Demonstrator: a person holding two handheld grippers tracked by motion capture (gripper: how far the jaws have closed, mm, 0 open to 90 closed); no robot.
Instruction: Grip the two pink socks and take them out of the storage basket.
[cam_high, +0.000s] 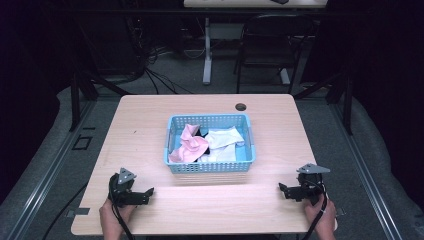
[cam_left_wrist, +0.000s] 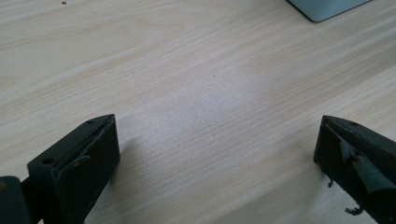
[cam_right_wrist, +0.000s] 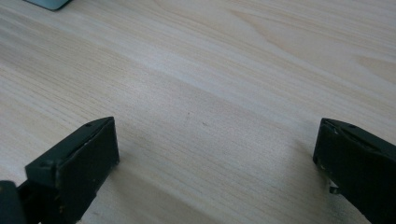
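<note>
We hold the left gripper (cam_high: 148, 192) and right gripper (cam_high: 283, 188) low over the bare surface (cam_high: 150, 125), jaws spread wide, grasping nothing. Between and beyond them sits the basket (cam_high: 210, 167) with pink cloth (cam_high: 189, 146) and white cloth (cam_high: 222, 140).

The one obstacle on the counter (cam_high: 150, 115) is the blue basket (cam_high: 210, 167), standing in the middle with its walls up and pink cloth (cam_high: 189, 145) and white cloth (cam_high: 222, 142) heaped inside. Bare wood runs along the near edge between the left gripper (cam_high: 145, 192) and the right gripper (cam_high: 283, 190), each well apart from the basket's front wall. Open strips of counter lie to the basket's left and right, and behind it, where a small round hole (cam_high: 241, 106) sits. Between each gripper's spread fingers (cam_left_wrist: 88, 154) lies plain wood.
</note>
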